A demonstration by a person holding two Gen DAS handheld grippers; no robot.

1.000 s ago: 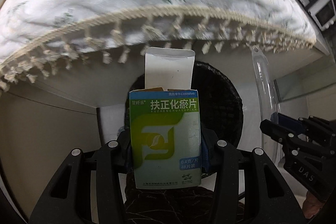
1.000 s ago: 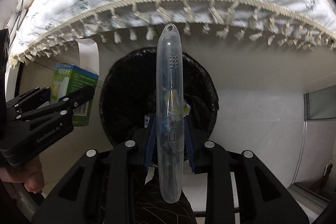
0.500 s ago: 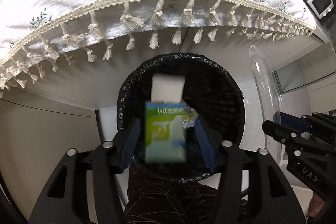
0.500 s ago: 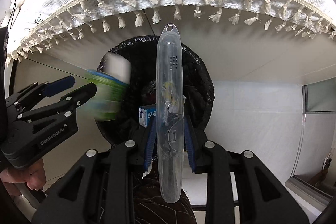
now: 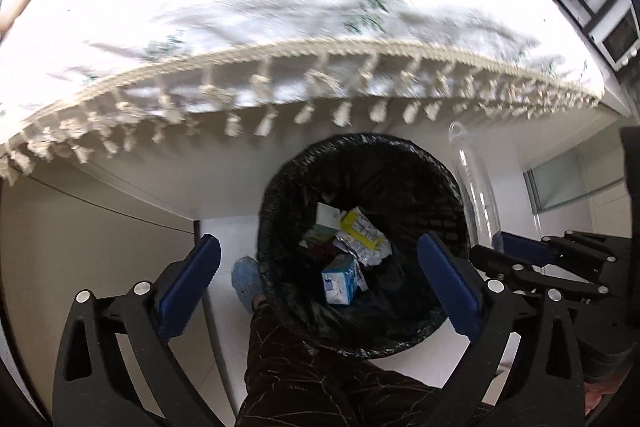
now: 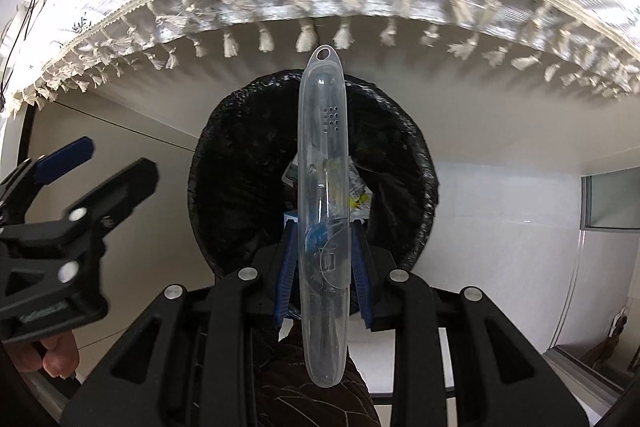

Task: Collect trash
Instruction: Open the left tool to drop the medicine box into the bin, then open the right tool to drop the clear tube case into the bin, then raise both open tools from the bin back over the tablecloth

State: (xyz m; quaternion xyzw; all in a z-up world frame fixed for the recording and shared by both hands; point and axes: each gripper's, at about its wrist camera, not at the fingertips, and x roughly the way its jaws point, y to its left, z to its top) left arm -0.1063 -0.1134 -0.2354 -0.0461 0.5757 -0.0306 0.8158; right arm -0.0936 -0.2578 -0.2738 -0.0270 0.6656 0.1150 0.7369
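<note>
White floor tiles below, and across the far side a counter draped in a white tasselled cloth with green sprigs (image 5: 280, 27), its fringe hanging just above the round bin lined with a black plastic bag (image 5: 436, 171). The bin sits tucked at the counter's edge, so both hands can work straight down over its mouth. Inside it, a heap of rubbish: a small blue and white carton (image 5: 340, 279), yellow and white crumpled wrappers (image 5: 360, 231), other bits too jumbled to name. The left tool (image 5: 316, 279) hangs right over that opening, blue pads flung wide and opening, nothing between them, an empty tool parked above the drop zone. A blue slipper (image 5: 246, 277) pokes in at the bin's near left. Over to the right tool (image 6: 324, 267): it points down, pads pinched on the lower part of a long clear plastic toothbrush case (image 6: 322, 187), which stands lengthwise over the bin's mouth. Held by its heavy end like that, it looks lined up to fall cleanly in once the pads part; that drop has not happened yet.
</note>
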